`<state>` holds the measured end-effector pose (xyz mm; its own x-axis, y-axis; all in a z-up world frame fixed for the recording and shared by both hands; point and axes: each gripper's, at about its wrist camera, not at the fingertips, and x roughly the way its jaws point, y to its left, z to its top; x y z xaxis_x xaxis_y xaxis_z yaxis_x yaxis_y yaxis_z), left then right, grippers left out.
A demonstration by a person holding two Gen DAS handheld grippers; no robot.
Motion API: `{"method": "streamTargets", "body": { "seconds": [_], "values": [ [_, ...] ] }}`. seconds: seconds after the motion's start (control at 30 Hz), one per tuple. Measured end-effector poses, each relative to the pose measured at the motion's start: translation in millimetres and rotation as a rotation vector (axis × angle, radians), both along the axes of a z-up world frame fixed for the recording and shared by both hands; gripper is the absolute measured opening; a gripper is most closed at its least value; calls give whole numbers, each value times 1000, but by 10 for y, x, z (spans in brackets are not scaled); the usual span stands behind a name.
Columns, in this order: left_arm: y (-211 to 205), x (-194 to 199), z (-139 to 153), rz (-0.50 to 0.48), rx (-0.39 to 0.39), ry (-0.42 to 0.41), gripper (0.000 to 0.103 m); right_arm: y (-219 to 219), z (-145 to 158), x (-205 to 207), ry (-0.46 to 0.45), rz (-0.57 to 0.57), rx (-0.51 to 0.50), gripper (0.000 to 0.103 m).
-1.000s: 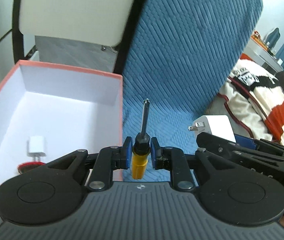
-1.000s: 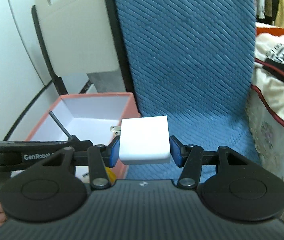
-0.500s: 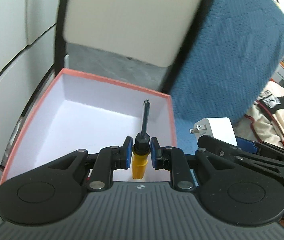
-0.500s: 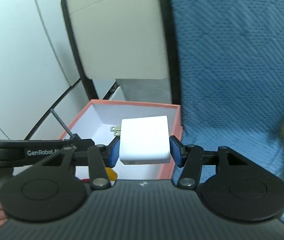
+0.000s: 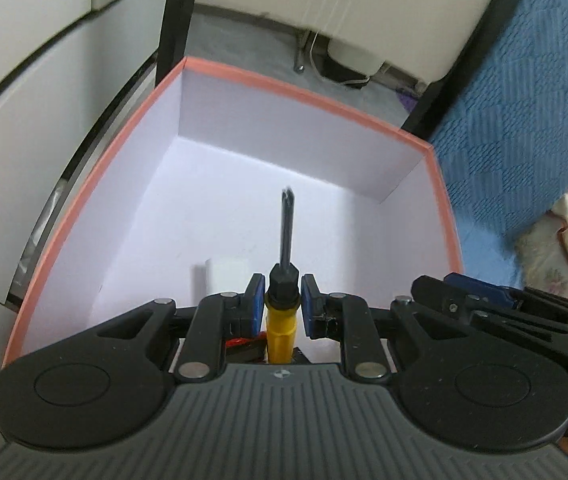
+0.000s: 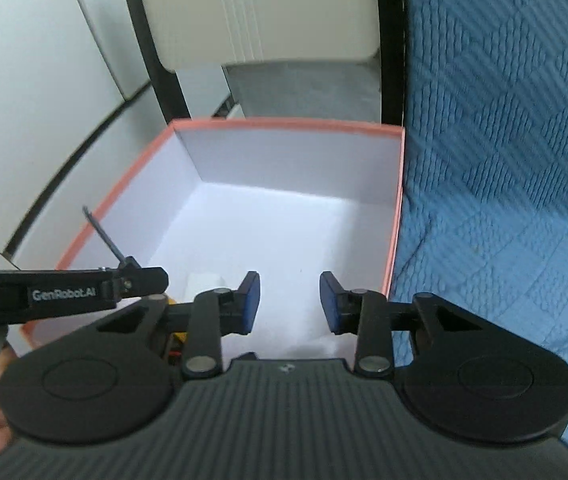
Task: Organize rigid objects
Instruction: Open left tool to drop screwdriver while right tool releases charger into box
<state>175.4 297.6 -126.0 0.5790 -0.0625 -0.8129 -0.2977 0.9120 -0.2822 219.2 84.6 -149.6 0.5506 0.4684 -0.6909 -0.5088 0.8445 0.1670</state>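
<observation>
Over the open white cardboard box with the salmon-pink rim (image 5: 307, 96), both tools hang side by side. The left gripper (image 5: 282, 306) has its jaws squeezed close on a small screwdriver with a yellow handle and a black collar (image 5: 282, 304). The blue pads (image 5: 255, 300) press on the black collar from both sides. The dark metal shaft sticks straight out ahead of the jaws and points down into the box, without touching the white floor of it.

The right gripper (image 6: 289, 302) has its jaws spread wide apart, and nothing sits between its blue pads (image 6: 251, 300). They hang above the right part of the box (image 6: 284, 122).

A small white block-shaped thing (image 5: 226, 274) lies on the box floor, just past the left jaws. It is blurry, so I cannot tell what it is. The right wrist view shows the same white thing (image 6: 206, 280) near the left pad of the right gripper. A bit of something red (image 5: 240, 342) peeks out under the left gripper, mostly hidden.

From the right wrist view, the left gripper (image 6: 124, 280) is on the left side with the screwdriver shaft (image 6: 102, 236) sticking up at a slant over the box rim.

A blue knitted blanket (image 6: 503, 160) lies just beside the box on the right, touching its wall. A cream-coloured chair back with a black frame (image 6: 260, 8) stands behind the box.
</observation>
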Motion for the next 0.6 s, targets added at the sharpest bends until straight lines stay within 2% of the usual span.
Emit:
{"method": "streamTargets", "body": {
  "seconds": [0.2, 0.4, 0.47, 0.53, 0.6],
  "values": [
    [106, -27, -244, 2, -48, 38, 23, 61, -170, -8, 31, 6, -30, 37],
    [100, -53, -265, 3, -29, 50, 25, -14, -171, 1, 39, -11, -14, 37],
    [91, -62, -248, 6, -20, 50, 29, -31, -166, -7, 38, -9, -9, 37],
    [86, -63, -223, 10, -10, 48, 42, -48, -148, -9, 35, -10, -3, 37],
    [86, -90, -178, 21, 3, 38, 52, -78, -108, -32, 31, -6, 10, 37]
  ]
}}
